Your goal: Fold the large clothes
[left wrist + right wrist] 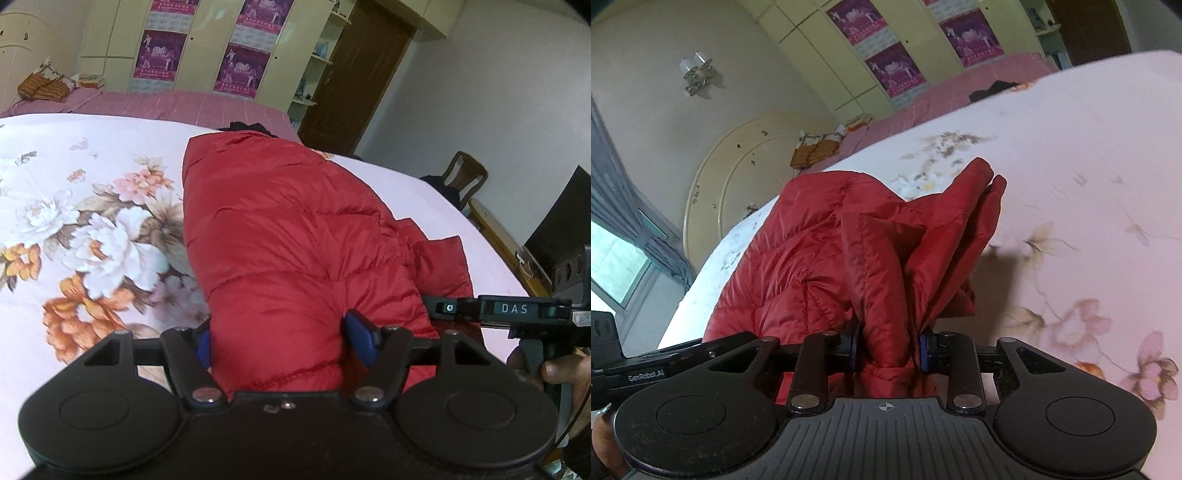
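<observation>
A red puffer jacket (pixel 288 229) lies lengthwise on the floral bed cover (pixel 92 221), its sides folded in. My left gripper (pixel 284 339) has its blue pads either side of the jacket's thick near end, jaws wide around the padding. My right gripper (pixel 888 349) is shut on a bunched fold of the same jacket (pixel 820 258), which rises from its jaws. The right gripper also shows in the left wrist view (pixel 498 310), at the jacket's right edge.
A pink sheet (pixel 177 103) covers the far bed, with cream wardrobes (pixel 207 44) behind. A wooden chair (pixel 463 177) and a dark screen (pixel 561 221) stand right of the bed. A round headboard (pixel 738 177) and a window (pixel 617 266) are at the left.
</observation>
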### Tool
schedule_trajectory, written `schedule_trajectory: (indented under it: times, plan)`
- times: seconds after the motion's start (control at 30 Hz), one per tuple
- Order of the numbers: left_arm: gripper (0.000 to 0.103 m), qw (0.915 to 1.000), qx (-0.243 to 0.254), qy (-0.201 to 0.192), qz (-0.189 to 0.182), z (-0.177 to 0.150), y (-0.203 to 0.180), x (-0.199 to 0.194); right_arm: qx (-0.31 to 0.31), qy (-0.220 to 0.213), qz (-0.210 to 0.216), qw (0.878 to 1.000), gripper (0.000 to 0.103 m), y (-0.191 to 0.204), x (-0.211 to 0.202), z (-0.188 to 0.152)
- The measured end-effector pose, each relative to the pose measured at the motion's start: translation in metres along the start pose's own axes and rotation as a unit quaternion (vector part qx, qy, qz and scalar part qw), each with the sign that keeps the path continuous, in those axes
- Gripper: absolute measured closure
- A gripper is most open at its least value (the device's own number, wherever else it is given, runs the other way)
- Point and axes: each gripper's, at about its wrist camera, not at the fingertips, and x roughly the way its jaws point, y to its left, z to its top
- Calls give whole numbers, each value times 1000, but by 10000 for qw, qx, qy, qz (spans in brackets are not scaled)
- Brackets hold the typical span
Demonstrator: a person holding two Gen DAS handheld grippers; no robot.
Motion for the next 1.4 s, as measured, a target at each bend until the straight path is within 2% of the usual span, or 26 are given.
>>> schedule_trajectory:
  times: [0.2, 0.53, 0.7, 0.83, 1.0, 1.1, 1.33, 1.4]
  plan:
    - [36, 9999, -2, -50, -116, 14, 62, -23, -106, -81, -107, 9999, 73, 58, 42, 5]
    - [36, 9993, -374, -47, -51, 42, 219, -72, -520, 215, -10, 9984, 73, 185, 167, 10]
    - [36, 9986, -520, 100, 95, 48, 282, -84, -583, 504, 32, 9970, 73, 224, 229, -2]
    - [36, 9977, -619, 193, 174, 50, 319, -91, -631, 669, 87, 9957, 73, 246, 263, -14]
    - [35, 9951, -863, 451, 171, 44, 353, -76, -567, 877, -101, 9945, 73, 252, 297, -28]
    - [33, 9939, -1004, 436, 94, 37, 359, -69, -409, 973, -160, 9943, 73, 240, 307, -30]
    - [28, 9933, -1088, 389, -42, 31, 371, -71, -104, 966, -104, 9952, 73, 225, 303, -33]
    - [14, 9941, -1018, 373, 38, 30, 379, -82, -125, 775, -253, 9966, 54, 225, 287, -27]
